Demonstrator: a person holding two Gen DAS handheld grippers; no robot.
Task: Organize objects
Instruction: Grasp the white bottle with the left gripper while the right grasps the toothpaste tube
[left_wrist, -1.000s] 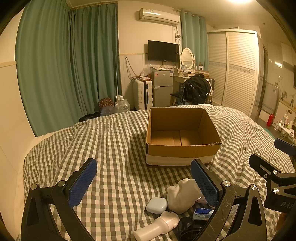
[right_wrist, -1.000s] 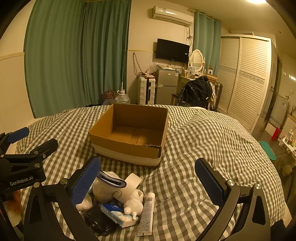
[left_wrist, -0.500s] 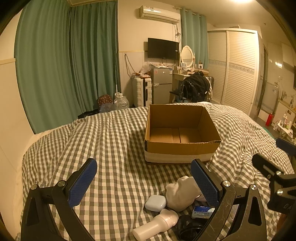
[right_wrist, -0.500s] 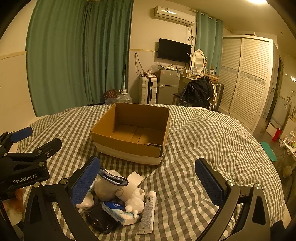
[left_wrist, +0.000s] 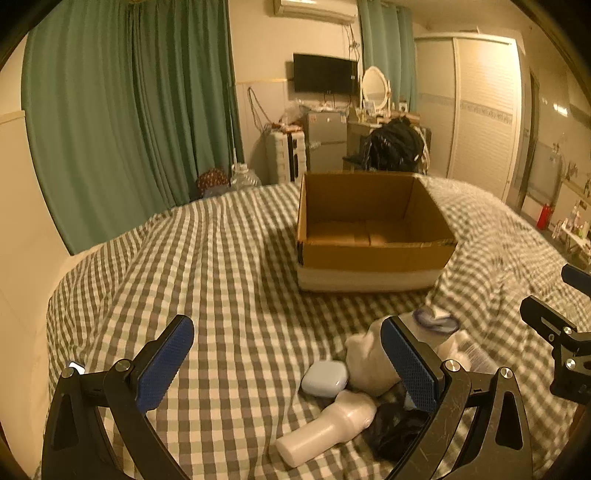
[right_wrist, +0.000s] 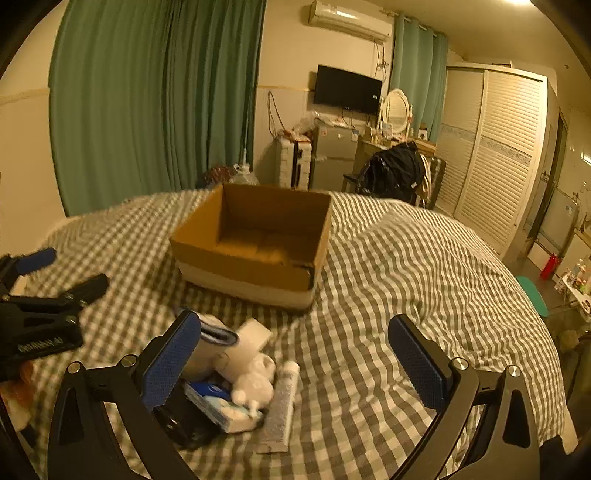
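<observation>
Both claws, left (left_wrist: 284, 363) & right (right_wrist: 295, 363), spread wide, holding nothing. Clutter pile (right_wrist: 236, 384) sits under them; empty box (right_wrist: 255, 243) ahead, prob. the drop spot.

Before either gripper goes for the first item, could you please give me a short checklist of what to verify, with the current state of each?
1. Left gripper open and holding nothing: ok.
2. Right gripper open and holding nothing: ok.
3. Box upright, top open, nothing seen inside: ok.
4. Items apart enough for a clean pick: not ok. The pile is heaped together, though the tube lies at its edge.
5. White case reachable by the left gripper: ok, it sits at the pile's edge between the fingers, though it touches the bottle.
6. Bed flat under the box: cannot tell, the cover is rumpled.
</observation>
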